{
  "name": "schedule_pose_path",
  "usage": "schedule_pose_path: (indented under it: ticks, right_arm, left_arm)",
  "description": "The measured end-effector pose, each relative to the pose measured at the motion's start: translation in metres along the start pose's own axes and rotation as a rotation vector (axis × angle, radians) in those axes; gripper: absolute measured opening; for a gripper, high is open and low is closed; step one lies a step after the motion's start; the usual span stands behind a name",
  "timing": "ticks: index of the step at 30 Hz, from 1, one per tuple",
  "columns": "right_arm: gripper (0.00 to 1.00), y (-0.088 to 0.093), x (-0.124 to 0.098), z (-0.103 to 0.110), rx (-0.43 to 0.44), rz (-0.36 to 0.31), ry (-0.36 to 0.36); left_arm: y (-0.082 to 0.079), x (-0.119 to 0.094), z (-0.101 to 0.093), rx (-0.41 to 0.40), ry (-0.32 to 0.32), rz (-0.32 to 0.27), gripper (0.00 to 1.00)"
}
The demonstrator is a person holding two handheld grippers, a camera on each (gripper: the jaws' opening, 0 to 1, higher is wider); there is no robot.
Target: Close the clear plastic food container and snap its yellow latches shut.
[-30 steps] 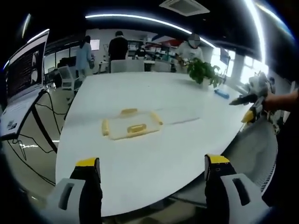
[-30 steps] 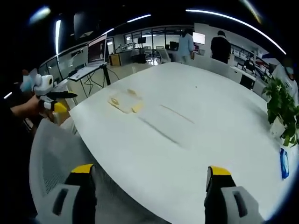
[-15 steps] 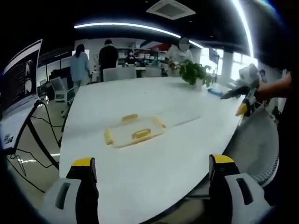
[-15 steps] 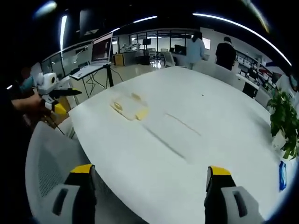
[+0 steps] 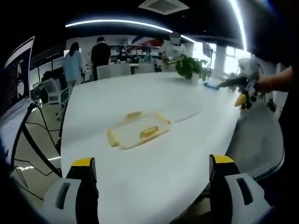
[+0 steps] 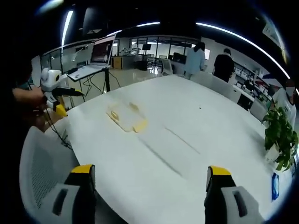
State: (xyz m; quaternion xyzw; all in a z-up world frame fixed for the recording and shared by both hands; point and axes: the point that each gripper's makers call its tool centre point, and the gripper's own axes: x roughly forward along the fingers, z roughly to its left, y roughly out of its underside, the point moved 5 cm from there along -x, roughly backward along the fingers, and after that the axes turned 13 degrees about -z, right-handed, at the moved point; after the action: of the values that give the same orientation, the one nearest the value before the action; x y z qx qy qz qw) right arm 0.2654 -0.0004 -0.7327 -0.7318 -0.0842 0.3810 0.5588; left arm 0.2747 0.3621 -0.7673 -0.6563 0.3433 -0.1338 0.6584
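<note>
Flat clear container [image 5: 138, 131], yellow latches [image 5: 149, 132]

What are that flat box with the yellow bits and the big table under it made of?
The food container looks like clear plastic: the white table shows through it, so it is hard to make out. Its yellow latches seem opaque plastic with a dull finish. The table appears to be a smooth white laminate or painted board, faintly glossy; which one I can't tell.

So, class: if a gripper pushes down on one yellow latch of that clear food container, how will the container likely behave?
The container looks shallow and flat, so it probably won't tip. Nothing shows inside it, so it is likely light and may skid on the smooth white table. Pressing one latch alone could make it slide.
</note>
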Motion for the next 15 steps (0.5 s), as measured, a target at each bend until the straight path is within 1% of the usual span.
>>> schedule_pose_path:
  ticks: [2, 3, 4, 5, 6, 8, 10, 11, 12, 13, 15]
  right_arm:
    - [1.00, -0.005, 0.006, 0.000, -0.013, -0.010, -0.014]
    - [1.00, -0.008, 0.011, -0.003, -0.022, -0.019, -0.021]
    - [1.00, -0.011, 0.014, -0.003, -0.035, -0.039, -0.035]
    - [0.99, -0.016, 0.019, -0.002, -0.025, -0.068, -0.052]
    - [1.00, -0.017, 0.023, 0.002, 0.012, -0.073, -0.079]
    - [1.00, -0.017, 0.030, -0.002, -0.008, -0.061, -0.061]
    - [1.00, -0.016, 0.035, 0.000, -0.028, -0.043, -0.072]
    - [1.00, -0.016, 0.038, 0.000, -0.031, -0.039, -0.077]
    - [1.00, -0.015, 0.040, -0.001, -0.031, -0.032, -0.077]
    - [1.00, -0.013, 0.042, -0.002, -0.013, -0.009, -0.075]
    - [1.00, -0.014, 0.048, -0.004, 0.000, -0.018, -0.080]
  left_arm:
    - [-0.003, 0.001, 0.007, -0.004, -0.003, 0.012, 0.99]
    - [-0.008, 0.001, 0.013, 0.020, -0.017, -0.007, 0.99]
    - [-0.009, 0.001, 0.015, 0.022, -0.017, -0.012, 0.99]
    - [-0.011, 0.002, 0.019, 0.023, -0.024, -0.016, 0.99]
    - [-0.011, 0.002, 0.023, 0.033, -0.028, -0.025, 0.99]
    - [-0.009, 0.003, 0.028, 0.037, -0.037, -0.023, 0.99]
    - [-0.007, 0.004, 0.032, 0.013, -0.059, -0.015, 0.99]
    - [-0.006, 0.005, 0.034, 0.015, -0.063, -0.020, 0.99]
    - [-0.005, 0.007, 0.034, -0.001, -0.058, -0.027, 0.99]
    - [-0.004, 0.009, 0.034, -0.013, -0.057, -0.026, 0.99]
    - [-0.003, 0.013, 0.035, -0.011, -0.061, -0.043, 0.99]
